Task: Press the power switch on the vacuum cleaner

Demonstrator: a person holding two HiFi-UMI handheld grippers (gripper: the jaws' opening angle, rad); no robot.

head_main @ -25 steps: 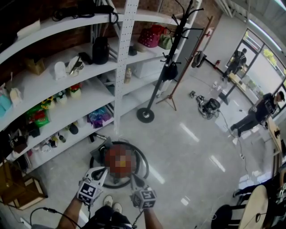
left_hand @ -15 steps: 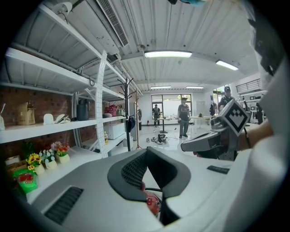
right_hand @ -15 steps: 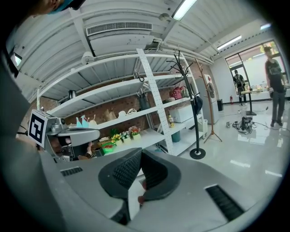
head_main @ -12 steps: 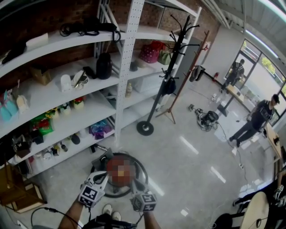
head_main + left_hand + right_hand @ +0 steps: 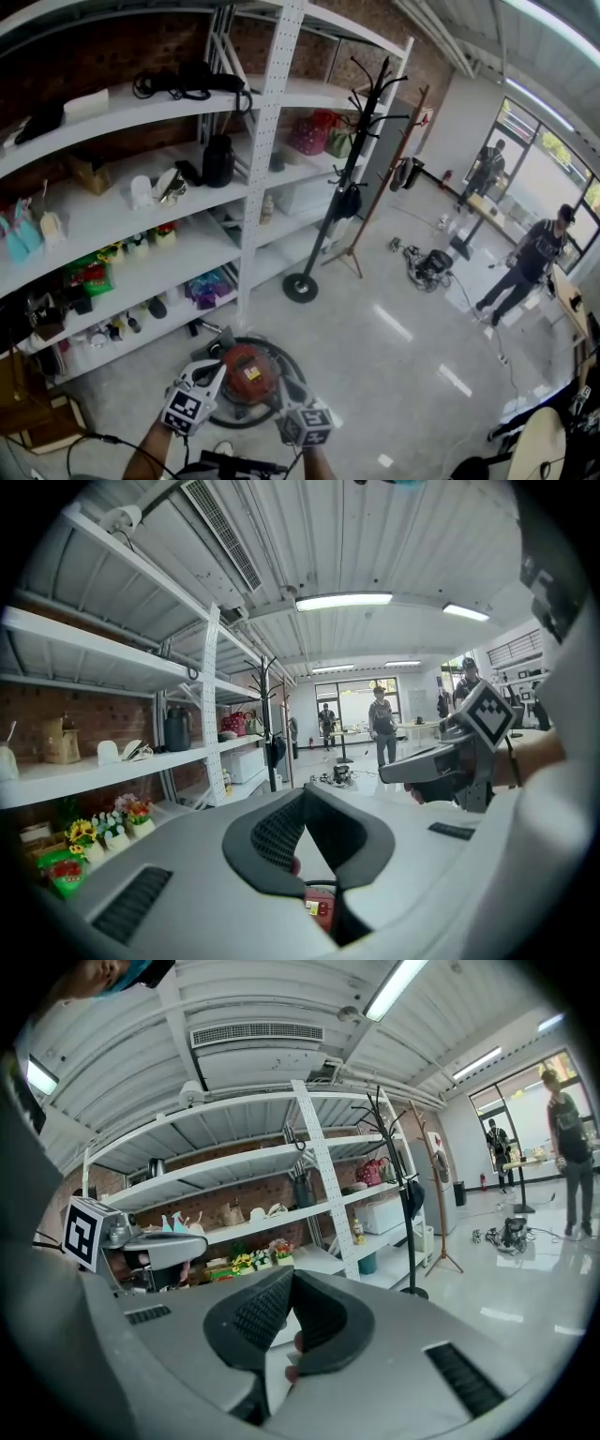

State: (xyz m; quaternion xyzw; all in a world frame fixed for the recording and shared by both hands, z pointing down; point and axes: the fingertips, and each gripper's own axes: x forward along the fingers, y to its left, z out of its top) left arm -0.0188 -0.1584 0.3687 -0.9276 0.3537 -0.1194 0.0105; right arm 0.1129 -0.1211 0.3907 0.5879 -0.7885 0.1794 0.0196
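- A red canister vacuum cleaner (image 5: 246, 367) sits on the glossy floor at lower centre of the head view, ringed by its black hose (image 5: 291, 354), just below the white shelving unit (image 5: 251, 202)
- The left gripper (image 5: 214, 364) is poised over the machine's left edge, jaws brought together with nothing between them; a sliver of red body and a small label shows low in its own view
- The right gripper (image 5: 284, 386) hovers at the machine's lower right edge, jaws likewise closed and empty
- Both gripper views look out level across the room rather than down at the machine
- The power switch cannot be picked out at this size, and contact with the casing cannot be confirmed
- Judged from this: the approach is made, the press itself remains to be done
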